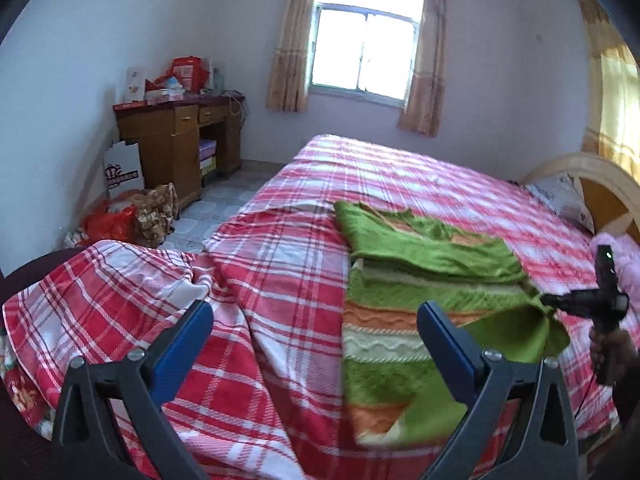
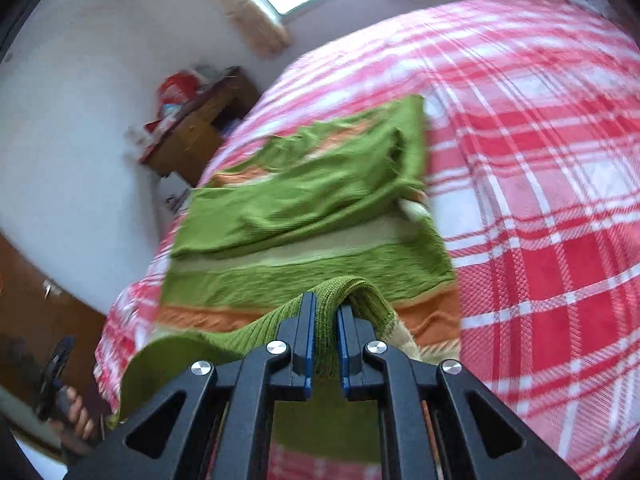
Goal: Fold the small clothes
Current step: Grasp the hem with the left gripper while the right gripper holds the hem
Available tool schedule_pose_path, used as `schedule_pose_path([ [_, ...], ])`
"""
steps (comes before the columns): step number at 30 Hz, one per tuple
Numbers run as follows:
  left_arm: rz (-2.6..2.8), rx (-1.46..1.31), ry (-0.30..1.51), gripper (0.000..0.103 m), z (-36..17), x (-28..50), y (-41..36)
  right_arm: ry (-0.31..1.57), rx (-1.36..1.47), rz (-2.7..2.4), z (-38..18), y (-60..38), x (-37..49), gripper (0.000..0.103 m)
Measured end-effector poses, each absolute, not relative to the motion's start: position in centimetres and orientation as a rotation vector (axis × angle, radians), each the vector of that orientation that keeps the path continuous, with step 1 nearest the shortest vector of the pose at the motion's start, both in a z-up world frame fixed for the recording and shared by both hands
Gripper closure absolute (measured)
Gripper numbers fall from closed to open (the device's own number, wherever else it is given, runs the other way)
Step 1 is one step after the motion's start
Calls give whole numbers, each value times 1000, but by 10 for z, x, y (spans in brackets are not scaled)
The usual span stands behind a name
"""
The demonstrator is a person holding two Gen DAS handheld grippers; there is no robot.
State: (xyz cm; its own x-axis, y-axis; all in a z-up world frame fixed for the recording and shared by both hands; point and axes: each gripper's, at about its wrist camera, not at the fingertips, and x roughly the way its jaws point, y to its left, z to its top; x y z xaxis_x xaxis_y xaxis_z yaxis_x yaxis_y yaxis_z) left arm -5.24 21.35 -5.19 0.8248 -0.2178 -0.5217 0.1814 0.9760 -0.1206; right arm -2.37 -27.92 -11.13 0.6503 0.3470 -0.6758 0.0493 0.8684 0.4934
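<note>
A green knitted garment with orange and cream stripes (image 1: 404, 280) lies on the red-and-white plaid bed (image 1: 288, 256). Its far part is folded over on itself. My left gripper (image 1: 316, 340) is open and empty, held above the bed just left of the garment's near edge. My right gripper (image 2: 326, 312) is shut on the garment's green ribbed edge (image 2: 344, 284) and holds that edge lifted above the rest of the garment (image 2: 304, 216). The right gripper also shows in the left wrist view (image 1: 552, 300), at the garment's right edge.
A wooden desk (image 1: 176, 140) with boxes stands at the far left wall. Bags (image 1: 132, 216) lie on the floor beside it. A window with curtains (image 1: 364, 52) is in the far wall. A pillow (image 1: 560, 196) and wooden headboard (image 1: 600, 184) are at the right.
</note>
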Motion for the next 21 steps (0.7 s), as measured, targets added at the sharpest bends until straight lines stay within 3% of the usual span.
schedule_pose_path([
  [7, -431, 41, 658, 0, -79, -54, 183, 871, 487, 153, -133, -274, -17, 94],
  [13, -541, 317, 613, 2, -102, -69, 113, 875, 464, 161, -134, -272, -18, 94],
  [17, -562, 402, 741, 45, -136, -51, 83, 871, 474, 162, -135, -272, -18, 94],
  [19, -560, 379, 806, 59, -150, -40, 80, 870, 477, 162, -135, -272, -19, 93],
  [21, -558, 312, 832, 61, -153, -32, 85, 870, 485, 166, -136, -272, -18, 92],
])
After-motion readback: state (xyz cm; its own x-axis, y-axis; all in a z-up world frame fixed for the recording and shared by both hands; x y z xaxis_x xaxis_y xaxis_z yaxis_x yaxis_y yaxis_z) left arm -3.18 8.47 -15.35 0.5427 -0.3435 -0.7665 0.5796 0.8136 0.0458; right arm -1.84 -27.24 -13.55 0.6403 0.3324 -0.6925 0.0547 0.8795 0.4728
